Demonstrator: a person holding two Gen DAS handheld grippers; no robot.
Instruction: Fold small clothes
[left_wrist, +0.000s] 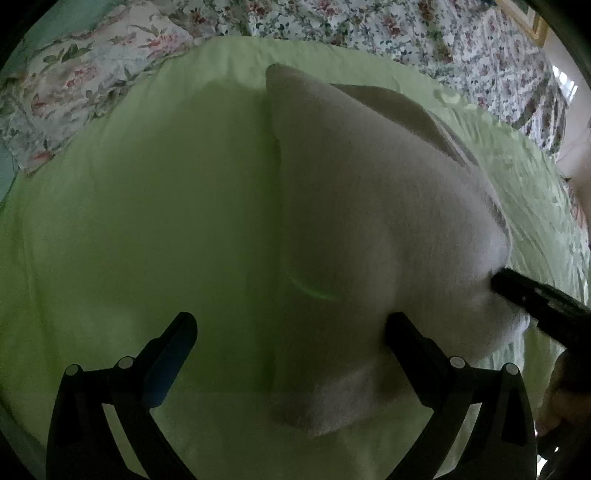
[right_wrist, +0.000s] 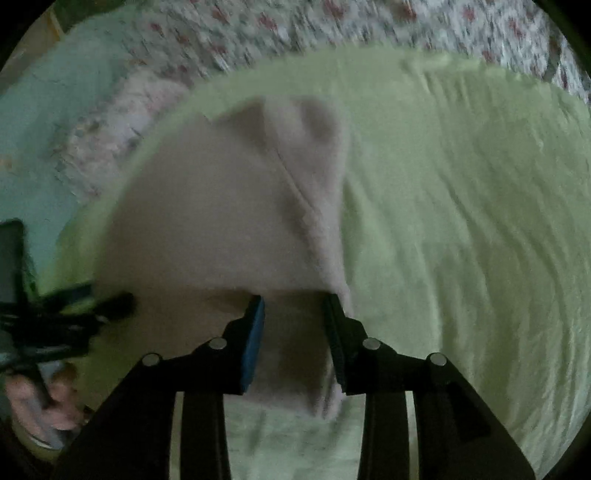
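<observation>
One pale fleece garment (right_wrist: 221, 221) lying on green sheet (right_wrist: 461, 221), seemingly folded already, layered edge visible. Right tongs (right_wrist: 293, 306) straddling near hem, cloth between pads, grip uncertain. Left tongs (left_wrist: 291, 325) spread wide, empty, over garment's left edge. Further fold likely left.

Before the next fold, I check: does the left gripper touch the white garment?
Cannot tell. In the left wrist view, the left gripper stands open over the white garment; contact is unclear.

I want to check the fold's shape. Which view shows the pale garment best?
The left wrist view: the pale garment shows sharply, nearly whole, on the green sheet. The right wrist view is motion-blurred, and the right gripper covers its near edge.
</observation>
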